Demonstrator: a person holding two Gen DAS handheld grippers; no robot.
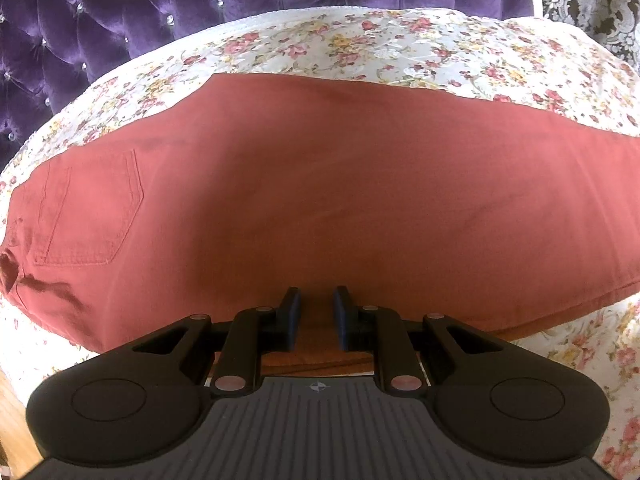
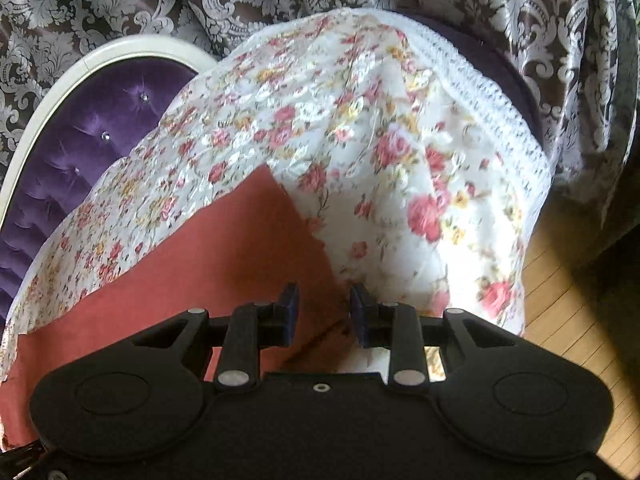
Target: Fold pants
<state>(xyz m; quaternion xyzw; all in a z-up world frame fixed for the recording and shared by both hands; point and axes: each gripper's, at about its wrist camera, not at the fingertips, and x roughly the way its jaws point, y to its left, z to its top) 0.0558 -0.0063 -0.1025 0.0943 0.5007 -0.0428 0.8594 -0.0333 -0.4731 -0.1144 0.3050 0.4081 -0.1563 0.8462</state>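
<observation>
While both tools hover, pants wait flat on the floral cover.

Left gripper (image 1: 316, 316) parted, empty, poised at the near long edge of the pants (image 1: 320, 184); right gripper (image 2: 324, 312) parted, empty, over the hem end, likely lining up a lengthwise fold. Floral cover (image 2: 360, 128) beneath; purple headboard (image 1: 120, 20) behind. No readable writing anywhere.

Matt rust cotton-like pants (image 1: 320, 184), glossy floral bedspread (image 2: 360, 152), shiny tufted purple velvet headboard (image 1: 100, 32).
</observation>
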